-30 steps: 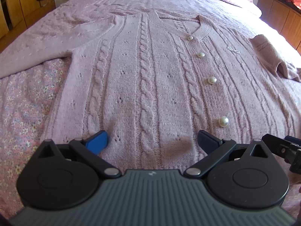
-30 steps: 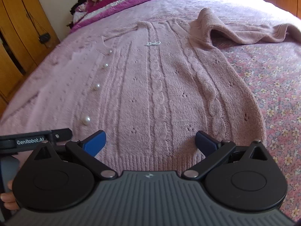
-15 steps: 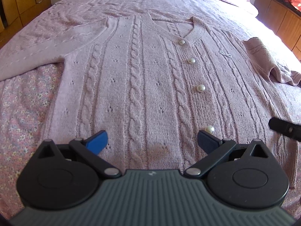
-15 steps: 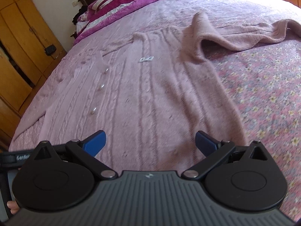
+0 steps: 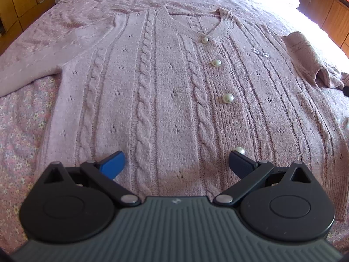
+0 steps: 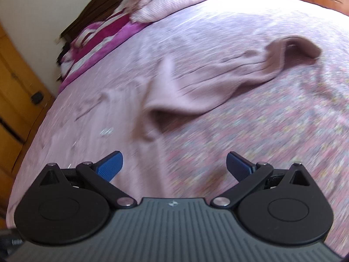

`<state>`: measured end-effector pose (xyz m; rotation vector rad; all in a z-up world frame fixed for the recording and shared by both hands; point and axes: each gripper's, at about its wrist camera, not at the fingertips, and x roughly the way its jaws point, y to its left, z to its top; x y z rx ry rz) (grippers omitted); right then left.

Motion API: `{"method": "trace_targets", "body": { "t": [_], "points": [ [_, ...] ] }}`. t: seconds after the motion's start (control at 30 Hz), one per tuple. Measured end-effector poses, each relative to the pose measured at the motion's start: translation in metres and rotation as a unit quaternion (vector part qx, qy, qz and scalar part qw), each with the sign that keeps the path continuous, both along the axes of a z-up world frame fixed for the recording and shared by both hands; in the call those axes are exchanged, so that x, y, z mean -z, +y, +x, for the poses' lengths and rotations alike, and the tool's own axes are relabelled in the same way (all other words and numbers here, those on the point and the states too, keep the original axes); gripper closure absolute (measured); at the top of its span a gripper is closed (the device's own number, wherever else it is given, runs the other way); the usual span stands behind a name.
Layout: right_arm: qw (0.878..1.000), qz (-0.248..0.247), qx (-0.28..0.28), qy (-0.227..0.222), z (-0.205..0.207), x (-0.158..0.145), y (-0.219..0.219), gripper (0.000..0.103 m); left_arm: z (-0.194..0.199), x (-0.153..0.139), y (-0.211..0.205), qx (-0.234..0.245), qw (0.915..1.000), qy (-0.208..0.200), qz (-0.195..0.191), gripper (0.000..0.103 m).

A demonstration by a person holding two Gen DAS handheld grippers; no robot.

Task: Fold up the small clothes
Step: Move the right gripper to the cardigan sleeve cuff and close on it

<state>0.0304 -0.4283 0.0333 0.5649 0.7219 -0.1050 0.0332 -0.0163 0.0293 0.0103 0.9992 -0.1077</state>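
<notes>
Pink cardigan (image 5: 165, 100) flat on bed (image 6: 272, 118), L gripper (image 5: 176, 162) & R gripper (image 6: 174, 163) both spread, empty; R should pinch the rumpled sleeve (image 6: 218, 80) near cuff, fold inward w/o dragging body.

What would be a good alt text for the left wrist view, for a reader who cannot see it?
A pink cable-knit cardigan with four pearl buttons lies flat and face up on a bed with a floral bedspread. The open left hand-held gripper hovers over its lower part, holding nothing. One sleeve lies bunched at the right edge.
</notes>
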Motion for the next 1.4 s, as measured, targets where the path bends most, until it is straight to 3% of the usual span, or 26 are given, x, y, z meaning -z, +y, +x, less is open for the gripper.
{"method": "trace_targets", "body": {
  "t": [0.47,0.93,1.0,1.1,1.17,1.27,1.4],
  "points": [
    [0.995,-0.024,0.093,-0.001,0.055,0.02,-0.113,0.0,0.009,0.01,-0.008,-0.009,0.9994,0.023,0.022,0.0],
    [0.992,-0.047,0.116,-0.022,0.103,0.039,-0.145,0.001,0.01,0.013,-0.011,-0.009,0.9992,0.024,0.029,0.0],
    [0.991,-0.062,0.115,-0.02,0.106,0.042,-0.144,0.008,0.011,0.013,-0.011,-0.009,0.9992,0.025,0.029,0.0],
    [0.99,-0.078,0.118,-0.018,0.109,0.043,-0.144,0.029,0.011,0.013,-0.011,-0.009,0.9992,0.025,0.029,0.0],
    [0.989,-0.076,0.123,-0.015,0.11,0.043,-0.145,0.057,0.011,0.014,-0.01,-0.009,0.9993,0.024,0.029,0.0],
    [0.989,-0.055,0.134,-0.02,0.106,0.043,-0.152,0.08,0.012,0.014,-0.009,-0.008,0.9993,0.023,0.027,0.0],
    [0.988,-0.034,0.144,-0.036,0.094,0.041,-0.157,0.091,0.011,0.015,-0.009,-0.007,0.9994,0.02,0.027,0.0]
  ]
}}
